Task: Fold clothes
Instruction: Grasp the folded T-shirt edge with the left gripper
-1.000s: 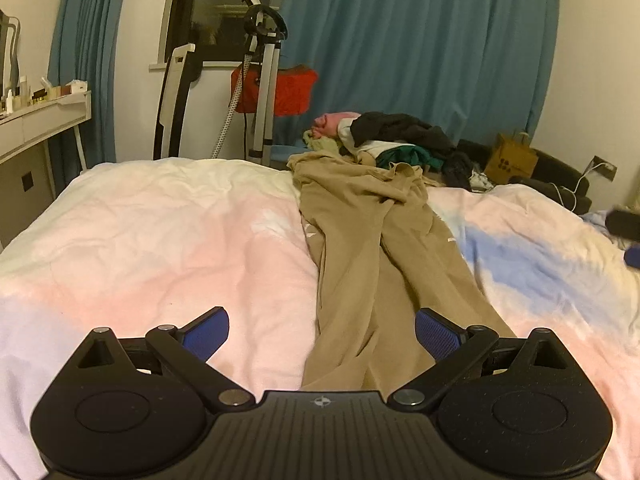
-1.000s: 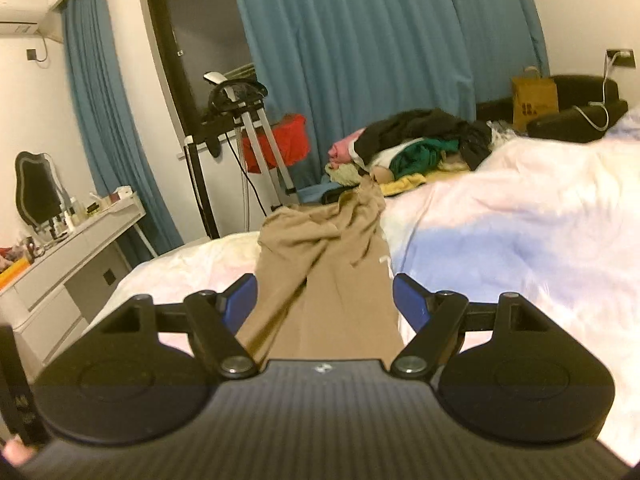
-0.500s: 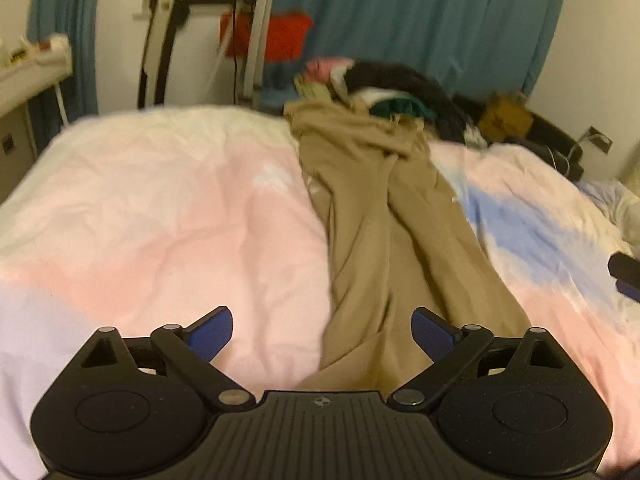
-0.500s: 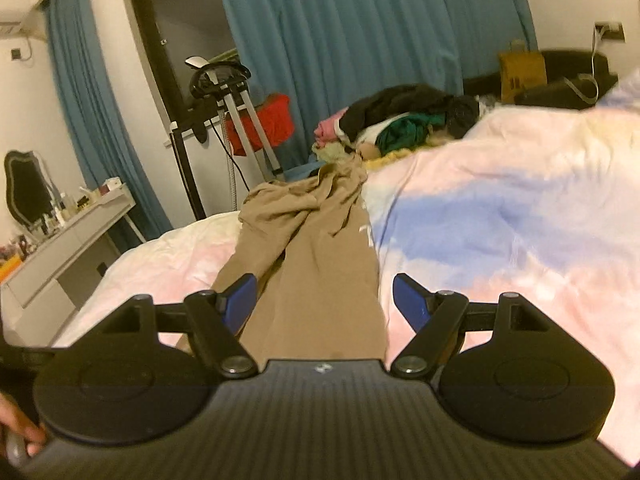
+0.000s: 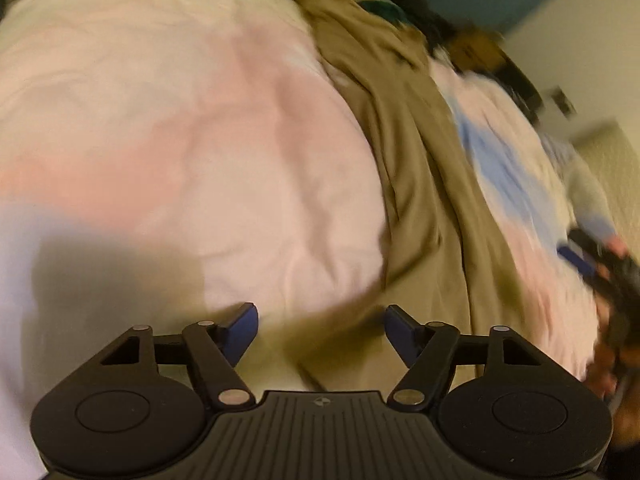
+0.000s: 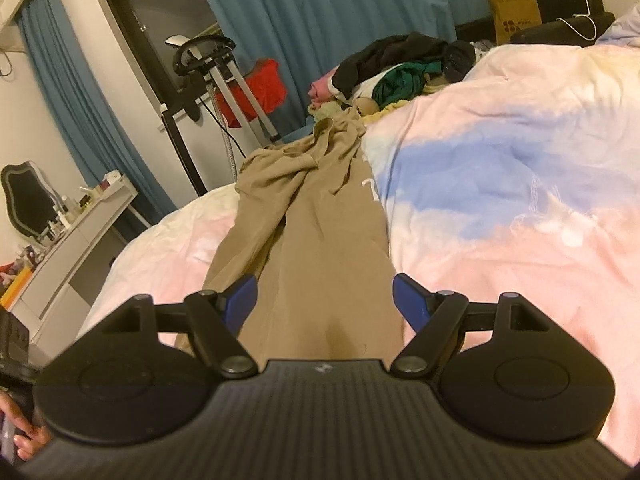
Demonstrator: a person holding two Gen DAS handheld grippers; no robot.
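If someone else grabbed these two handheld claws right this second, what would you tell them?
Left gripper: open, holding nothing, low over the near end of the tan trousers; that view is blurred.
Right gripper: open, holding nothing, its fingers straddling the trousers' near end.
The trousers lie lengthwise on the pastel duvet, rumpled at the far end, near a heap of other clothes.
Done: no fold visible.
Left: probably grip the near end with both grippers, smooth, fold, then tackle the heap.

Trousers (image 6: 320,232) lie lengthwise on the duvet (image 6: 520,208), running away from both grippers; clothes pile (image 6: 392,68) at their far end, paper bag (image 6: 516,18) behind the pile to the right, dresser (image 6: 76,236) left of the bed
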